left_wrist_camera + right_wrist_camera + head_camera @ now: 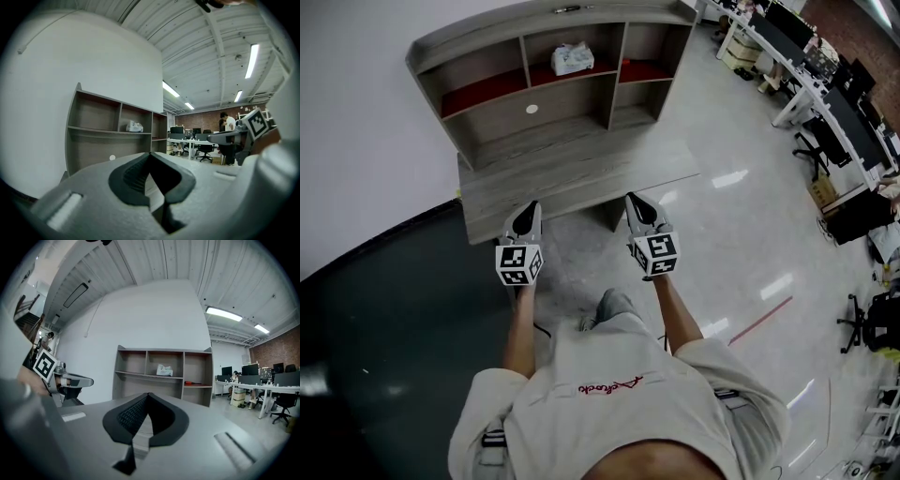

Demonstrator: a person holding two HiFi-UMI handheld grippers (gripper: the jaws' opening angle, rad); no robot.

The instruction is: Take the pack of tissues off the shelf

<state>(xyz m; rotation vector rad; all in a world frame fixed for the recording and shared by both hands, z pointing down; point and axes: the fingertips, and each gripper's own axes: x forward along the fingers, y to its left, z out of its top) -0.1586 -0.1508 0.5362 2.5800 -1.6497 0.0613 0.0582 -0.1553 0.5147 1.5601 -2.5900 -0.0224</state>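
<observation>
The pack of tissues (571, 59) is white and lies in the upper middle compartment of the grey wooden shelf unit (487, 42). It shows small and far off in the left gripper view (134, 126) and in the right gripper view (164, 370). My left gripper (529, 210) and right gripper (635, 201) are held side by side over the front edge of the unit's desk top (572, 169), well short of the pack. Both are shut with nothing between the jaws, tips meeting in each own view (150, 153) (148, 394).
A small red object (642, 70) lies in the upper right compartment, and a red liner (483, 94) covers the left one. A white round mark (532, 109) is on the back panel. Office desks with monitors (806, 56) run along the right. A dark floor area (375, 309) lies left.
</observation>
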